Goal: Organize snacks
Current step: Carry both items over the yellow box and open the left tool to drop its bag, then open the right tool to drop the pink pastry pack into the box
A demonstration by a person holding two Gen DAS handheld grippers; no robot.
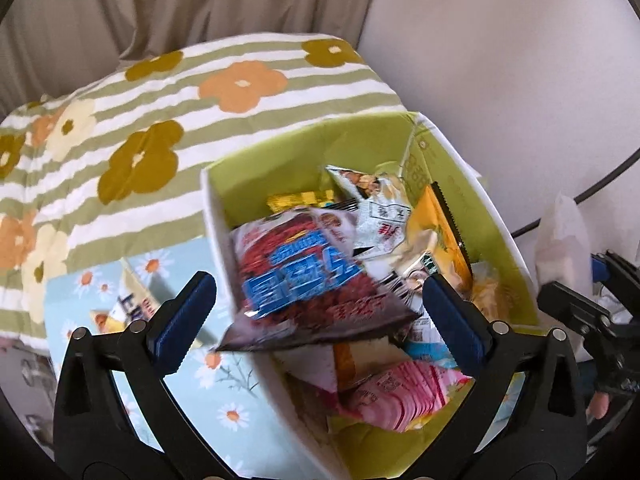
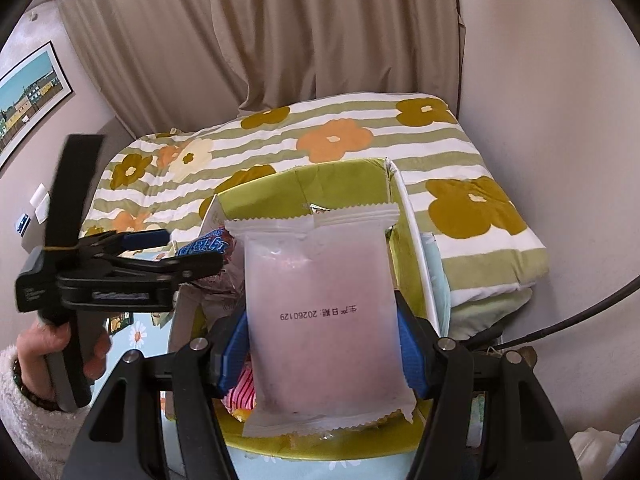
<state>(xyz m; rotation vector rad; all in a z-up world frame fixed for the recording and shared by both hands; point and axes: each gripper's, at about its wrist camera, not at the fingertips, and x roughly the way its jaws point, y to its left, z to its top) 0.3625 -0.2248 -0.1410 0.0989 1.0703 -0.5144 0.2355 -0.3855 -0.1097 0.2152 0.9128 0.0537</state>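
Observation:
A green-lined box (image 1: 304,148) holds several snack packets. My left gripper (image 1: 318,300) is open, its blue pads wide apart above the box's left wall. A red and blue snack bag (image 1: 304,276) lies between the pads, blurred, partly over the rim, touching neither pad. In the right wrist view the left gripper (image 2: 192,248) hangs over the box's left side (image 2: 304,184). My right gripper (image 2: 324,344) is shut on a frosted pale pink packet (image 2: 320,312) with a printed date, held upright over the box. A pink striped packet (image 1: 404,396) lies in the box.
The box stands on a light blue daisy-print surface (image 1: 224,392) in front of a striped flower quilt (image 1: 168,92). Another snack packet (image 1: 128,304) lies on the blue surface left of the box. Curtains and a wall are behind. A white tissue-like item (image 1: 564,236) is at the right.

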